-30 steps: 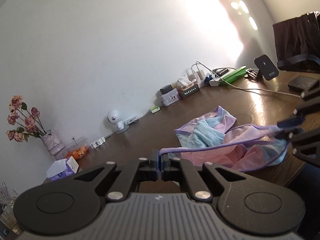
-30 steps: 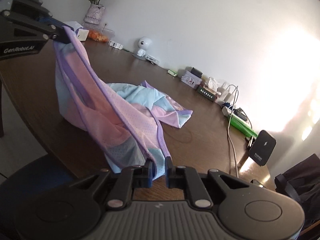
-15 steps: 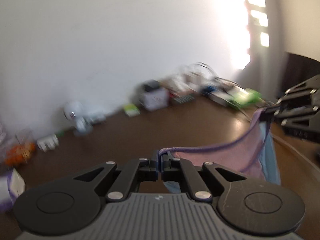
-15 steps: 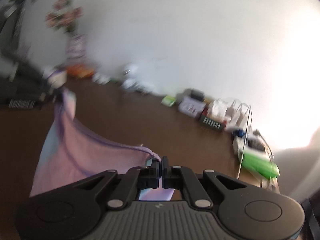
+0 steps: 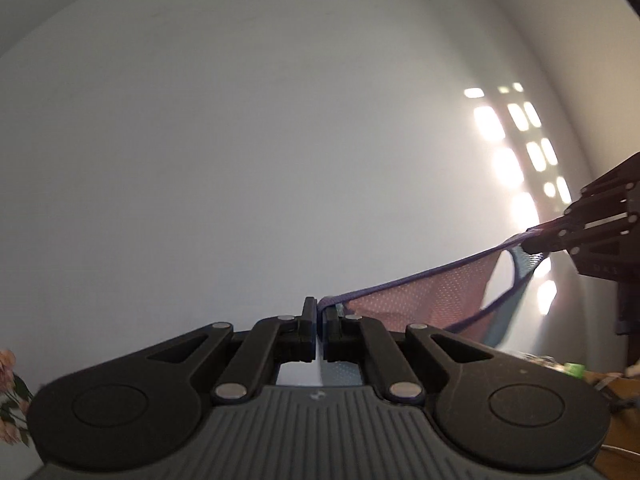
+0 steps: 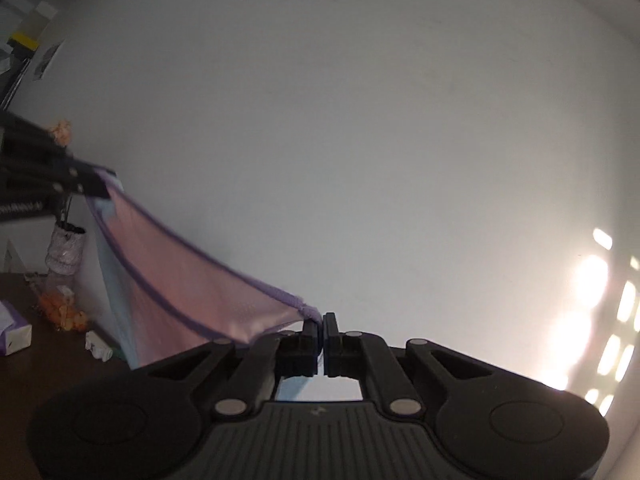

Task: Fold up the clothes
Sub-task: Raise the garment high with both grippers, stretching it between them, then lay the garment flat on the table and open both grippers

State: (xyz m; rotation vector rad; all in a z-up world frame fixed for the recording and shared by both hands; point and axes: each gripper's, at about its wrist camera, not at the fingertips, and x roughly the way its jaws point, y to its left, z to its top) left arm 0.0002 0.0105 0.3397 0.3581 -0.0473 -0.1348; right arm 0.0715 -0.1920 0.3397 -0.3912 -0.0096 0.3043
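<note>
A pink and light-blue mesh garment (image 5: 432,300) with purple trim hangs in the air, stretched between my two grippers. My left gripper (image 5: 319,312) is shut on one end of its purple edge. My right gripper (image 6: 321,326) is shut on the other end; the garment (image 6: 192,288) sags from it toward the left gripper (image 6: 96,186). The right gripper also shows at the right of the left wrist view (image 5: 536,240). The lower part of the garment is hidden below both views.
Both cameras face a white wall with bright sun patches (image 5: 504,168). A dark wooden table (image 6: 48,364) lies low at left with a flower vase (image 6: 64,250), orange snacks (image 6: 60,312) and a tissue box (image 6: 14,332). Pink flowers (image 5: 8,396) edge the left wrist view.
Both grippers have risen and tilted upward, lifting the garment off the table. It now hangs stretched between them, and the table has dropped almost out of view.
</note>
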